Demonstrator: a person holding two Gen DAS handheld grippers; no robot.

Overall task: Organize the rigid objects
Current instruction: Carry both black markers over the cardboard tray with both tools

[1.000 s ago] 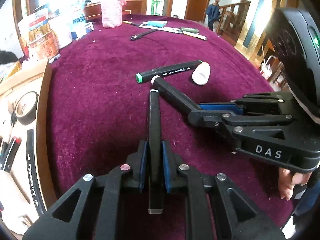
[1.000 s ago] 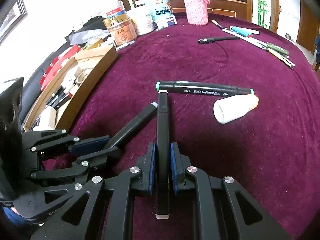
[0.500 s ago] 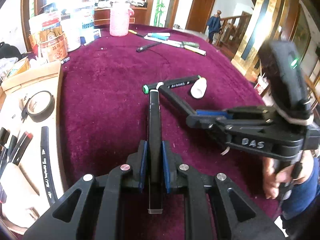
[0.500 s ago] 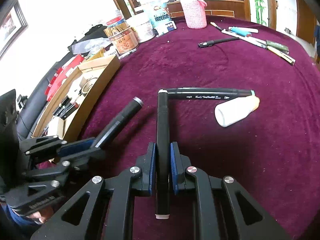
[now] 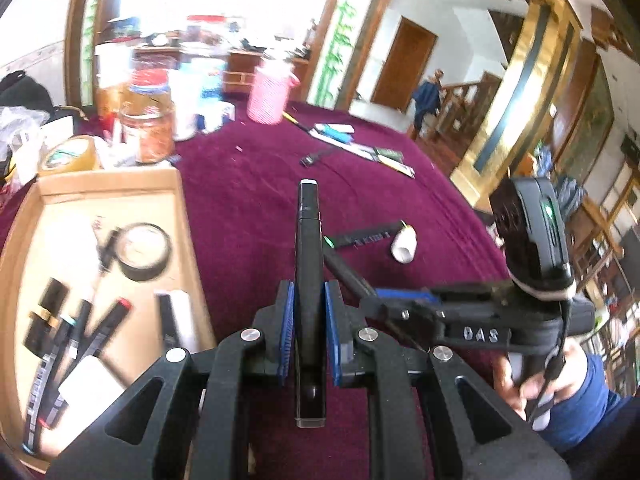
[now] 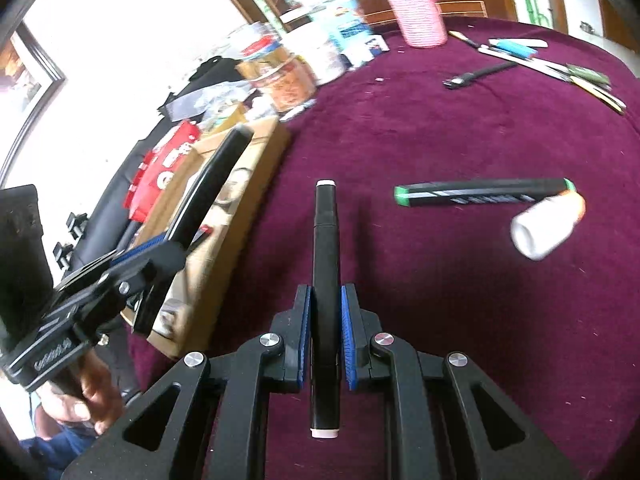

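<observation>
Black markers are clamped in both the left gripper (image 5: pixel 308 336) and right gripper (image 6: pixel 326 340); the tray (image 5: pixel 176 216) holds several, while one marker (image 6: pixel 480 194) and a bottle (image 6: pixel 544 228) remain out.

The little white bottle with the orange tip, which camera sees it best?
The right wrist view: the white plastic bottle with the orange tip looks big there, lying on the purple cloth by a black green-capped marker. The left wrist view shows it small and far, its orange tip hidden.
</observation>
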